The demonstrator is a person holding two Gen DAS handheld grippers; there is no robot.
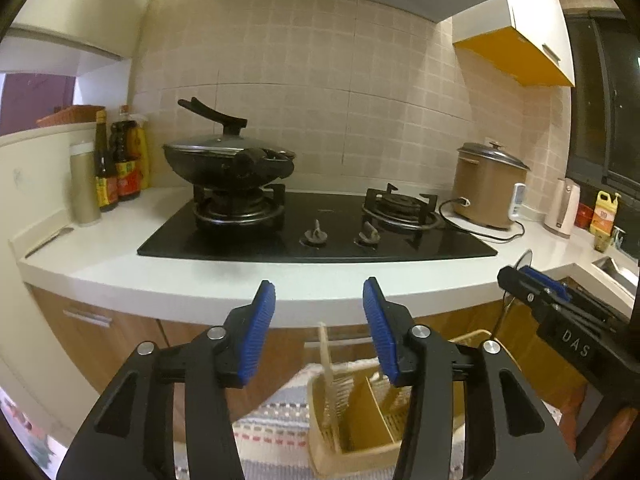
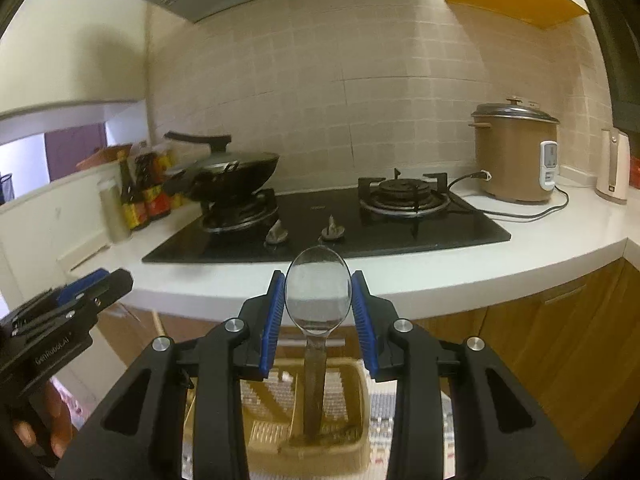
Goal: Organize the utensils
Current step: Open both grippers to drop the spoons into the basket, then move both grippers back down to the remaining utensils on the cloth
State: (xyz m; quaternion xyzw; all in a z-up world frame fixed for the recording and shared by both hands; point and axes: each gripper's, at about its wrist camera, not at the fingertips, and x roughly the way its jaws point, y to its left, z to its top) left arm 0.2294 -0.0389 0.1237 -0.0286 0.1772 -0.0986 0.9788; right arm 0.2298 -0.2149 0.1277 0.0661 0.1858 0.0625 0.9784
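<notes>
My right gripper (image 2: 318,300) holds a metal spoon (image 2: 318,292) by its bowl, between the blue pads; the handle hangs down into a beige slotted utensil caddy (image 2: 360,400) below. My left gripper (image 1: 319,312) is open and empty above the same caddy (image 1: 320,420), which has a divider and holds pale chopsticks (image 1: 326,356). The right gripper also shows at the right edge of the left wrist view (image 1: 536,292). The left gripper shows at the left of the right wrist view (image 2: 80,292).
A white counter (image 1: 240,280) carries a black gas hob (image 1: 320,236) with a lidded wok (image 1: 228,160) on the left burner. Sauce bottles (image 1: 120,160) stand at left, a brown rice cooker (image 1: 488,184) and kettle (image 1: 564,208) at right. A striped mat (image 1: 276,420) lies under the caddy.
</notes>
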